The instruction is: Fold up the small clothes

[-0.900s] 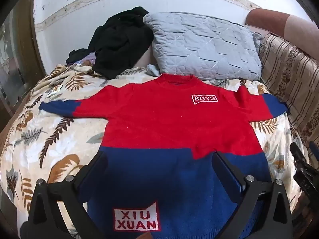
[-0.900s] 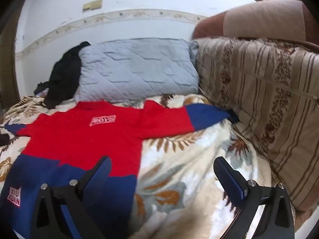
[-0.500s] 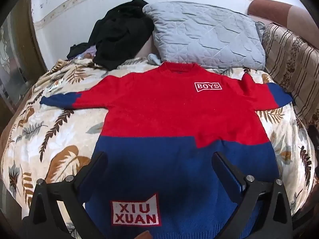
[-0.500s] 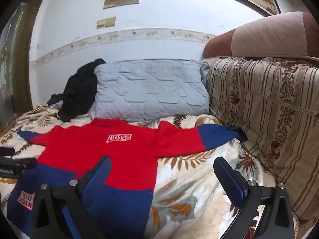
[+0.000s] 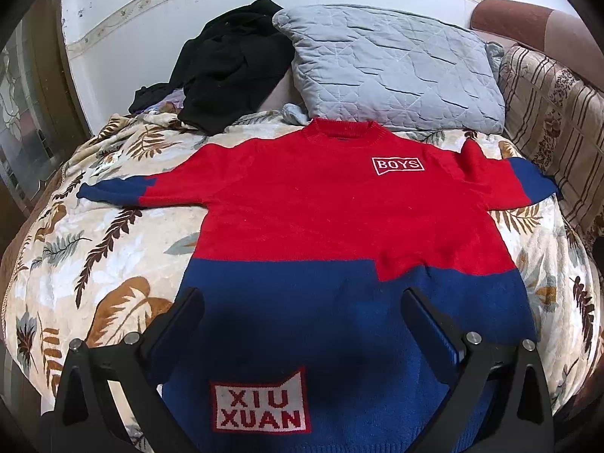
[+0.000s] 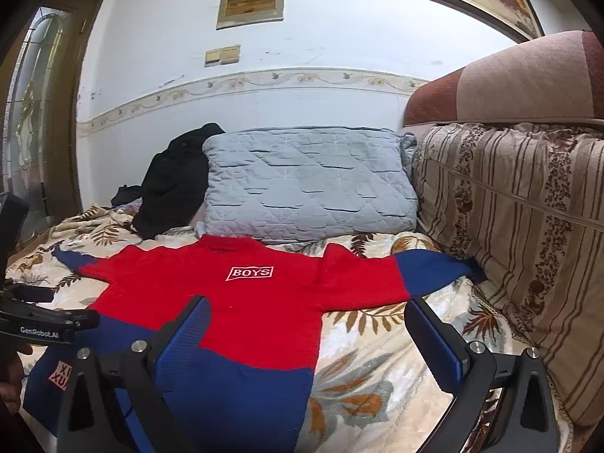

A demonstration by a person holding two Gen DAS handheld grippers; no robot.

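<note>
- One sweater (image 5: 339,234), red above and blue below, spread flat face-up across the middle of the bed (image 5: 94,249), both sleeves stretched toward the side edges, collar toward the head end.
- Two white patches on it: "BOYS" at the chest, "XIU XUAN" near the hem.
- One grey pillow (image 5: 389,64) and one black garment (image 5: 226,64) at the head edge, touching.
- One striped cushion (image 6: 528,249) along the right edge.
- Left gripper (image 5: 302,305): spread wide above the hem, holding nothing.
- Right gripper (image 6: 307,317): likewise wide apart, empty, over the sweater's right side.
</note>
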